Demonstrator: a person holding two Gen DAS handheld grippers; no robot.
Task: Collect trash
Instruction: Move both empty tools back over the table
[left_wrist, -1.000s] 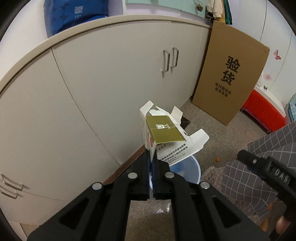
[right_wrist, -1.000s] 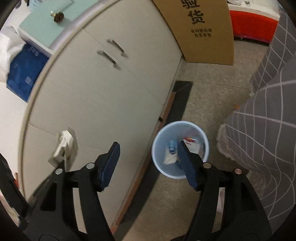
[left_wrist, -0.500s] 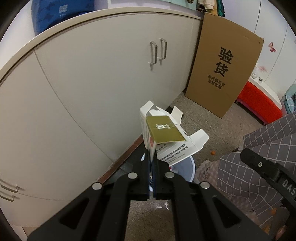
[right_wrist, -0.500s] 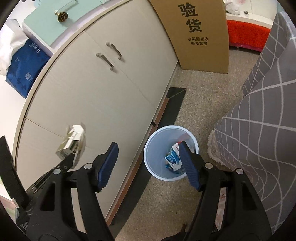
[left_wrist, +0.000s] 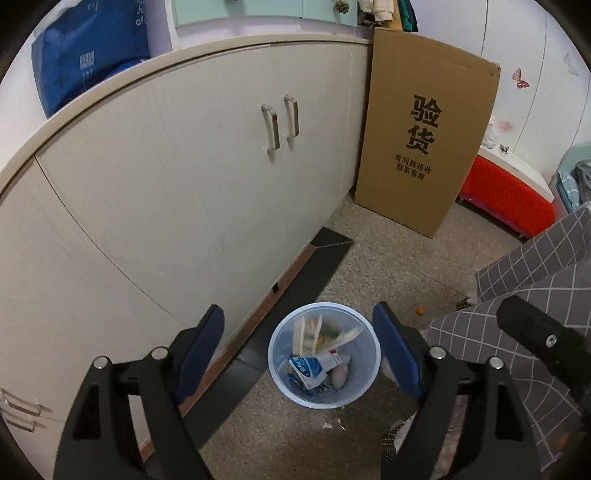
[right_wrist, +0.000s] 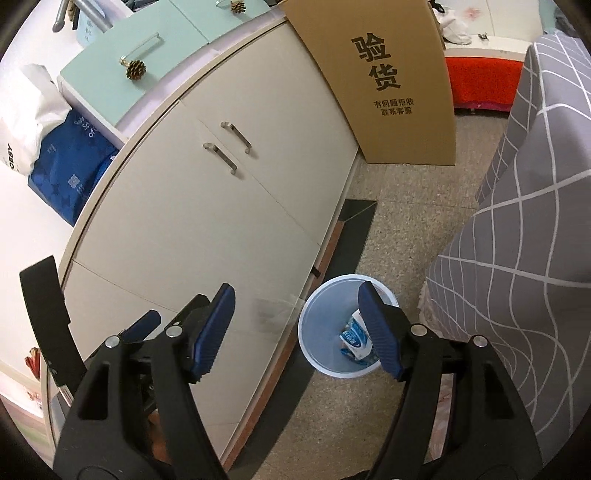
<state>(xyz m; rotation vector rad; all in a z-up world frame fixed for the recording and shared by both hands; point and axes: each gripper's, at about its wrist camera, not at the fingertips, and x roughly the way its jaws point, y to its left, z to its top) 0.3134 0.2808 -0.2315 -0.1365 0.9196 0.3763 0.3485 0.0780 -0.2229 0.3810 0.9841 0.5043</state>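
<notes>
A pale blue waste bin stands on the speckled floor by the cabinet base; it also shows in the right wrist view. Inside lie the white and green carton, blurred, and a blue and white packet, also seen in the right wrist view. My left gripper is open and empty, above the bin. My right gripper is open and empty, also above the bin. A blurred smear shows beside the bin in the right wrist view.
A beige cabinet with metal handles runs along the left. A tall cardboard sheet leans at its end. A red box sits behind. Grey checked fabric fills the right side. A small orange bit lies on the floor.
My left gripper opened and let go of the white and green carton, which fell into the bin. Both grippers shifted over the bin.
</notes>
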